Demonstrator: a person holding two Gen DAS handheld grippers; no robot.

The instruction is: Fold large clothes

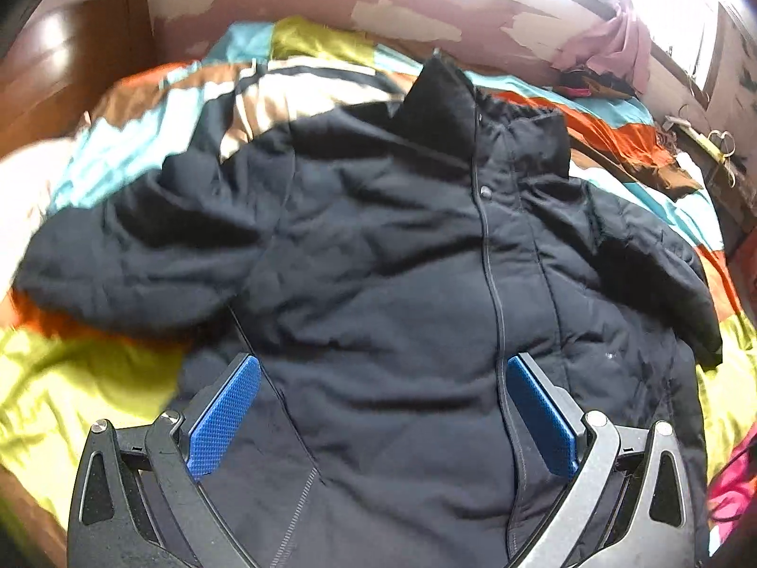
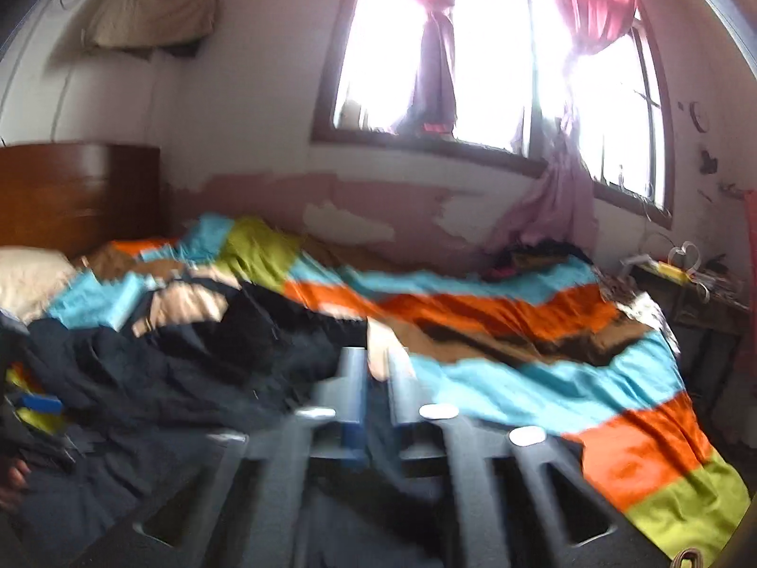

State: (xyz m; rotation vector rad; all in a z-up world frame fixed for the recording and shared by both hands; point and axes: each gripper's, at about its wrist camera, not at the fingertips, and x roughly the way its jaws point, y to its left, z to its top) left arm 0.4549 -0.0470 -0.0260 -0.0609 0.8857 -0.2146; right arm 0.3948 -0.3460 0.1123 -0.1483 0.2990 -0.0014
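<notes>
Left tool [image 1: 383, 407] hangs wide and empty over my black jacket [image 1: 378, 260] spread centre-frame on the striped bedspread [image 1: 142, 132]; right tool [image 2: 378, 369] blurred, narrowly parted, seemingly empty; best grab a sleeve next, fold inward.
</notes>
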